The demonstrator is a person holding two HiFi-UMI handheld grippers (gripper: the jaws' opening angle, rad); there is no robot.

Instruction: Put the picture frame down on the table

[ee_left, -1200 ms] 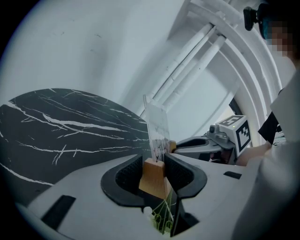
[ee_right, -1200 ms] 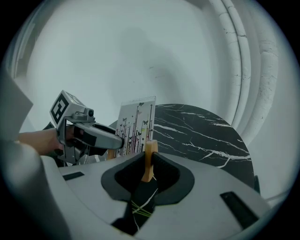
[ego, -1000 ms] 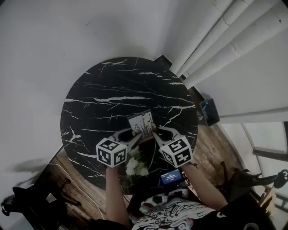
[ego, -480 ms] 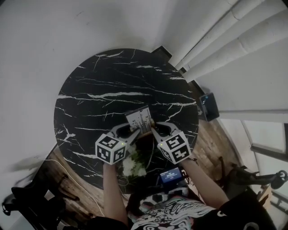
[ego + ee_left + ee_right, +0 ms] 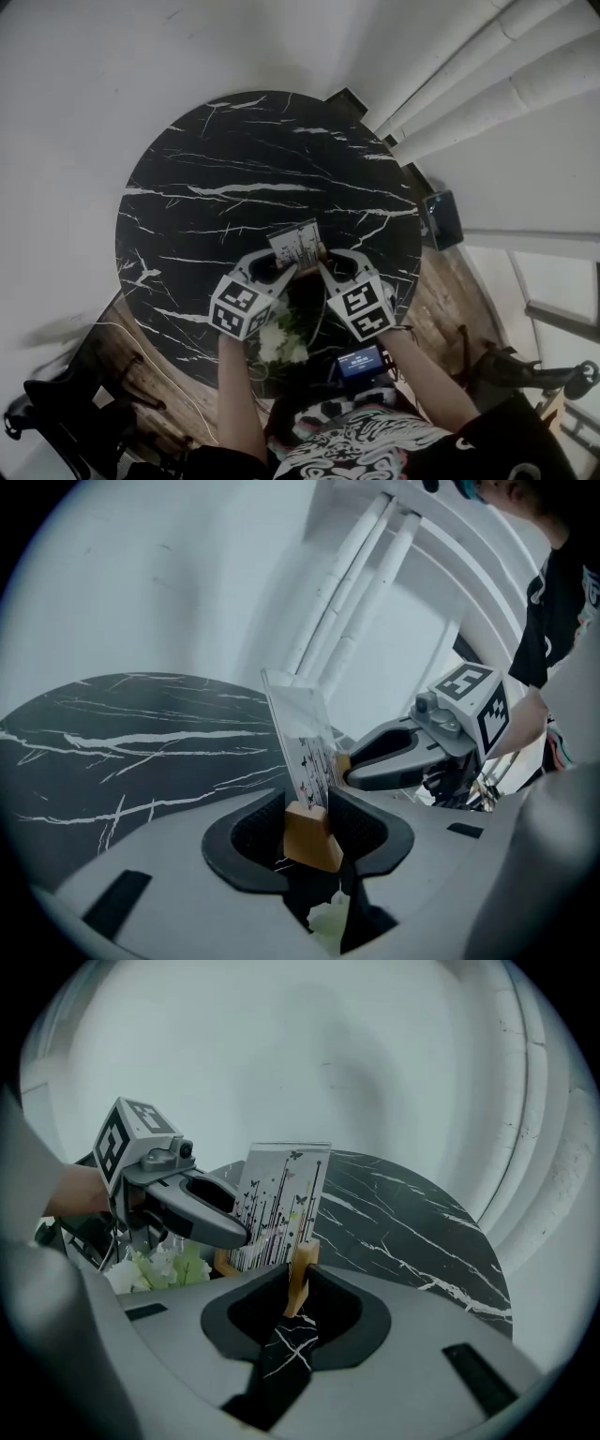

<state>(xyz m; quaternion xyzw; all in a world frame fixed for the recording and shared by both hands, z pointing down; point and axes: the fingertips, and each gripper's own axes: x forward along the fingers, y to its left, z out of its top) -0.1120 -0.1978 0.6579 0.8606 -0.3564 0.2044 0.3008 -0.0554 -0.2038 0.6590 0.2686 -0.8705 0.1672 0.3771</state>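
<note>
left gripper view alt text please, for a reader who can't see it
The left tool grips a picture frame by its wooden base, the clear panel printed with butterflies standing nearly upright. The right tool holds the frame's far end, and a black, white-veined table lies beyond on the left.

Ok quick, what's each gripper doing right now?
Left gripper: closed on the picture frame, at its wooden base.
Right gripper: closed on the same frame's base.
</note>
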